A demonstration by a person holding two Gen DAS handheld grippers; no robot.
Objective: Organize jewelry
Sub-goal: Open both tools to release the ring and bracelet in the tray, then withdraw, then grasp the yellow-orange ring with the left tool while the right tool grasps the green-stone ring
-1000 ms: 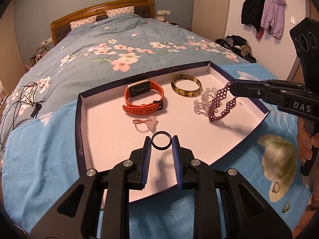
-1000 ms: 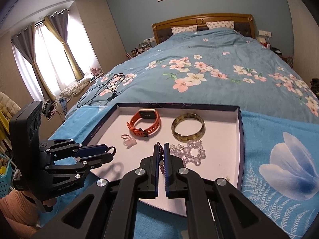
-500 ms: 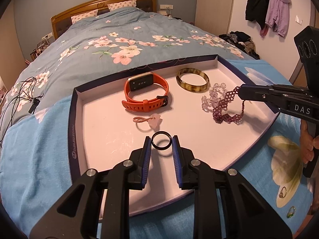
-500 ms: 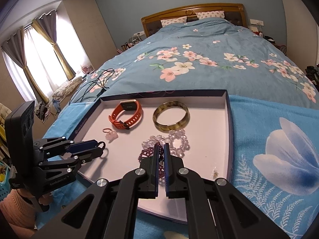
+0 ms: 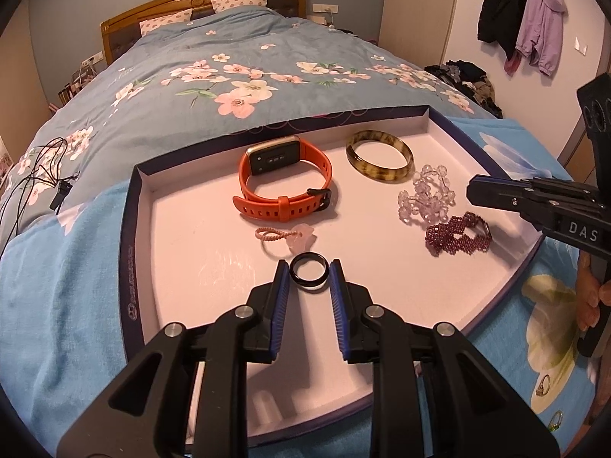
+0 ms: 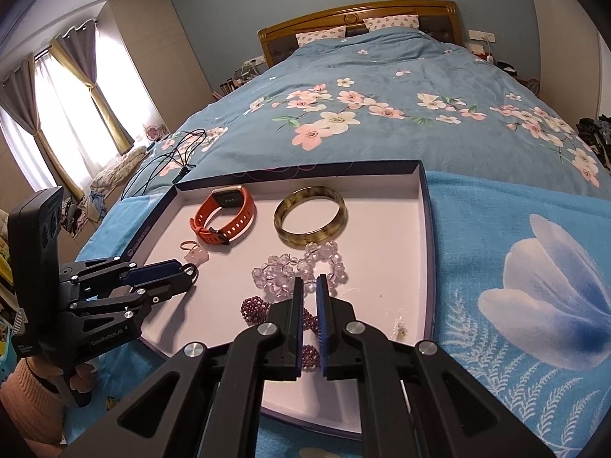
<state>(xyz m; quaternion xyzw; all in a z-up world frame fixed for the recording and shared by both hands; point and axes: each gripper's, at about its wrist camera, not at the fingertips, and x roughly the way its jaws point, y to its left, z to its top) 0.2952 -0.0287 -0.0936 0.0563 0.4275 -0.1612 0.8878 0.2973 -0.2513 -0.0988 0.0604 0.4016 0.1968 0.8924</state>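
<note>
A white tray (image 5: 130, 267) with a dark rim lies on the blue blanket. My left gripper (image 5: 308, 267) is shut on a black ring (image 5: 308, 275), held just above the tray's near part. The purple beaded bracelet (image 5: 456, 234) lies flat on the tray at the right. My right gripper (image 6: 310, 282) hovers over it with its jaws opening, and a narrow gap shows between the pads. The bracelet (image 6: 254, 309) is below them, not pressed. In the left wrist view the right gripper (image 5: 471, 191) points in from the right edge.
An orange watch (image 5: 284, 191), a brown bangle (image 5: 380, 160), a clear crystal bracelet (image 5: 425, 194) and a pink ring with a stone (image 5: 286, 237) also lie in the tray. Two rings (image 5: 542, 385) rest on the blanket at the right. Cables (image 5: 38, 175) lie far left.
The purple bracelet hung from the right gripper, then came down and now lies on the tray, with the jaws parted slightly. The left gripper keeps the black ring.
</note>
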